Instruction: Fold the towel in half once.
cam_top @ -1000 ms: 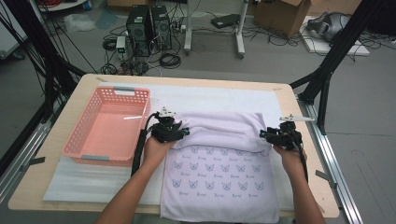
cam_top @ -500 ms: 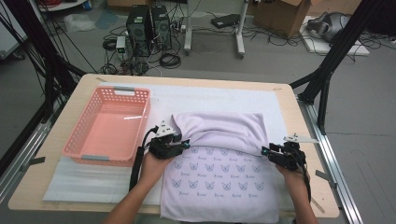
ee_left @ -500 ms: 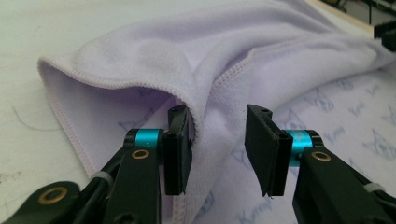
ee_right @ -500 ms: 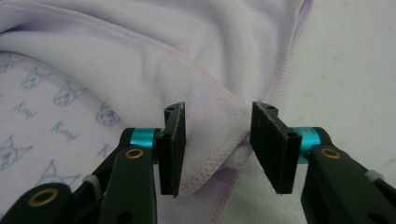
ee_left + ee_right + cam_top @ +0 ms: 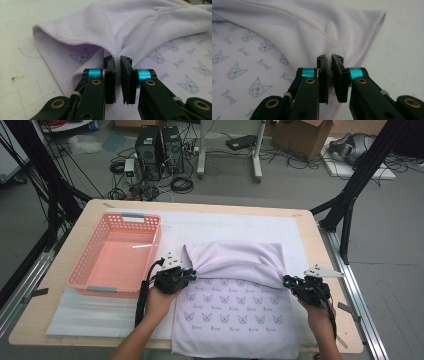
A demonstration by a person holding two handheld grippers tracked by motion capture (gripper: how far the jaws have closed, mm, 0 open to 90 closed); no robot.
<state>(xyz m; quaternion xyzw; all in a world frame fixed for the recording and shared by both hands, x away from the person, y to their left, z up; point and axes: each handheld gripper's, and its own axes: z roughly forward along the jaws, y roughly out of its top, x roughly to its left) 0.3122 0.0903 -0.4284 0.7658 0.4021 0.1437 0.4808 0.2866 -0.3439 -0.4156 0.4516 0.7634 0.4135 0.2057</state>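
Lilac towel with cat print lies at lower centre of the high view on a white mat, far edge folded back toward the person. Left gripper, left of centre, jaws have just been closing; in the left gripper view the pads pinch the towel's folded hem at the tips, thin slit between them lower down. Right gripper, right of centre, jaws also just closing; in the right gripper view they are pressed on a bunched bit of towel edge, cloth visible between the pads. Pink basket sits at the left of the frame, near the left gripper, apart from the towel.
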